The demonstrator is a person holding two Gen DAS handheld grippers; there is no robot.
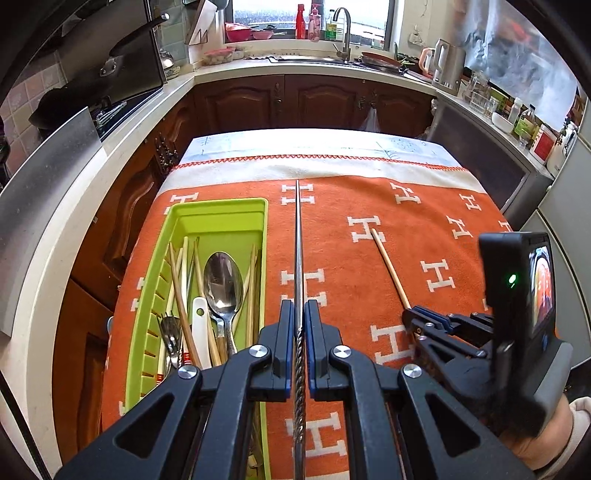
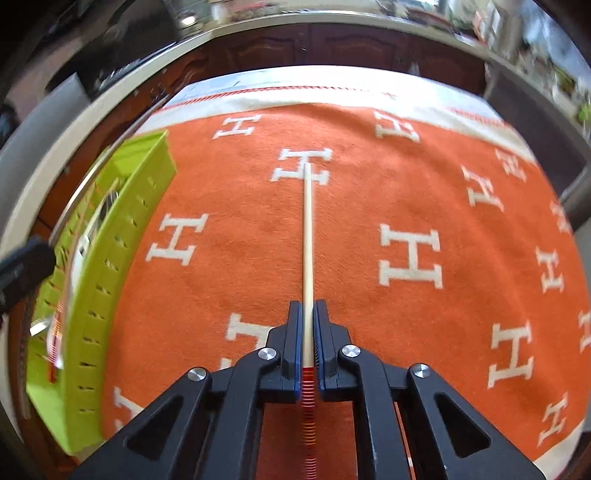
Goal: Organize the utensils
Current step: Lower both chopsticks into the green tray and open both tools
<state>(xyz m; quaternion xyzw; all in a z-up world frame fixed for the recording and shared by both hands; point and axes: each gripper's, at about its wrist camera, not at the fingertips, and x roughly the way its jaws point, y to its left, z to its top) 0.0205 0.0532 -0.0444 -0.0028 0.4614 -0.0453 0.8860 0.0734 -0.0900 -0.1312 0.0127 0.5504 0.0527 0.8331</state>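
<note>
**Two chopsticks held over the orange cloth**

Above the orange cloth [image 1: 436,206] with its white H pattern, the left gripper [image 1: 299,304] is clamping a metal chopstick [image 1: 298,236] between its pads; the twisted handle end is sitting inside the grip and the smooth shaft is pointing straight ahead toward the cream border of the cloth. Just to its left the green tray [image 1: 221,205] is lying on the cloth, holding a steel spoon [image 1: 222,280], a white-handled utensil [image 1: 199,325], a fork [image 1: 170,332] and a loose bundle of wooden chopsticks [image 1: 177,280]. These are crowding the near half of the tray, while its far end is showing bare green floor.

To the right, the right gripper [image 1: 407,314] is closing on a wooden chopstick [image 1: 391,269], whose free tip is slanting away over the cloth. In the right wrist view the same gripper [image 2: 307,304] is pinching that wooden chopstick [image 2: 307,229] tightly, red and yellow bands showing on the handle behind the pads. The tray's slotted wall [image 2: 110,258] is standing well off to the left, blurred, with a dark part of the left gripper at the frame edge.

Beyond the cloth, brown cabinets [image 1: 310,99] are running under a counter with a sink tap [image 1: 345,29], a kettle [image 1: 445,62] and bottles
</note>
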